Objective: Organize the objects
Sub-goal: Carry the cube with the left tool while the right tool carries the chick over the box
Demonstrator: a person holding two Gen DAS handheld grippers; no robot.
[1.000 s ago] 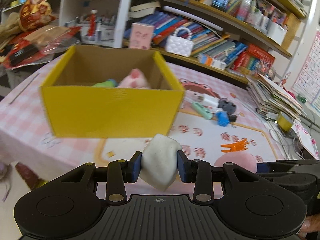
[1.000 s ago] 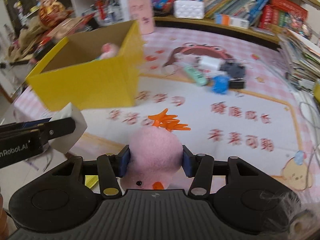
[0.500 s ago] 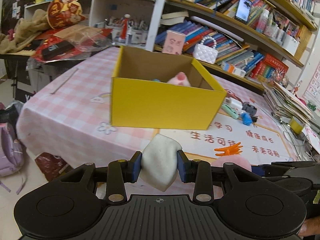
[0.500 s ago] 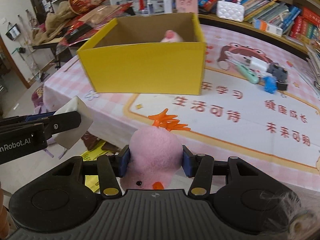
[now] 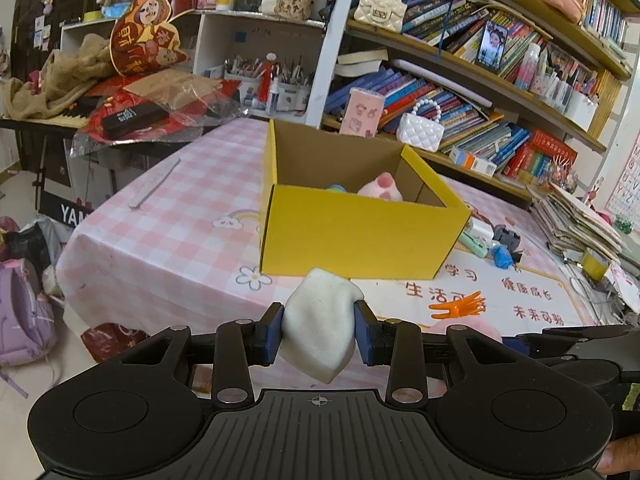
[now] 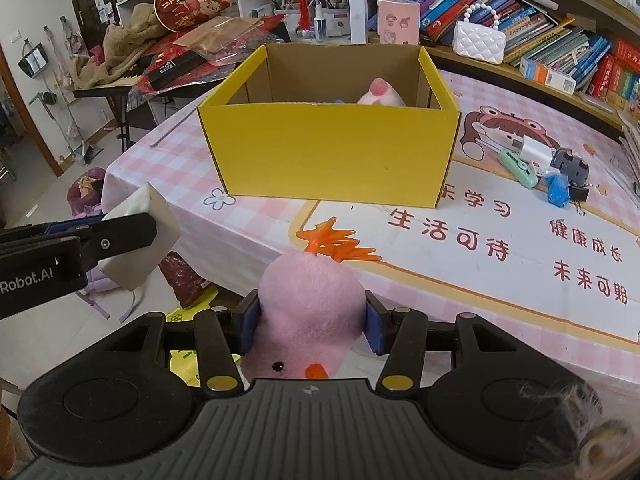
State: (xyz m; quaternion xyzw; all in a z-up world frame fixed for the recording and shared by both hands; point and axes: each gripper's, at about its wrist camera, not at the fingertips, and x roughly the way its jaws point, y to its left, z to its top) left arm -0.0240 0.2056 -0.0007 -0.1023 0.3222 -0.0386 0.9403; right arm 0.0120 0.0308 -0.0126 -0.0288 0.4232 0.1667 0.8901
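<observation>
— Claws first: what does each one have?

— Left claw [image 5: 319, 334] is pinching a white foam block [image 5: 320, 330] between its blue pads, the block tilted with one corner hanging down. Right claw [image 6: 311, 325] is clamped on a pink plush chick [image 6: 310, 312], orange crest pointing toward the worktop, its eye and beak showing at the near end.

— Where are they relative to the box?

— Both hang off the near edge of the worktop [image 6: 256, 236], apart from the yellow cardboard box [image 6: 332, 156], which stands open on the pink checked cloth. The left claw sits left of the right one, over the floor.

— Anything in the box?

— A pink plush toy [image 6: 380, 96] at its far right side, with something blue just beside it, mostly hidden by the wall.

— And loose things?

— Small items [image 6: 548, 170] lie clustered on the worktop to the right of the box: a white charger, a green case, a blue piece, a binder clip.
</observation>
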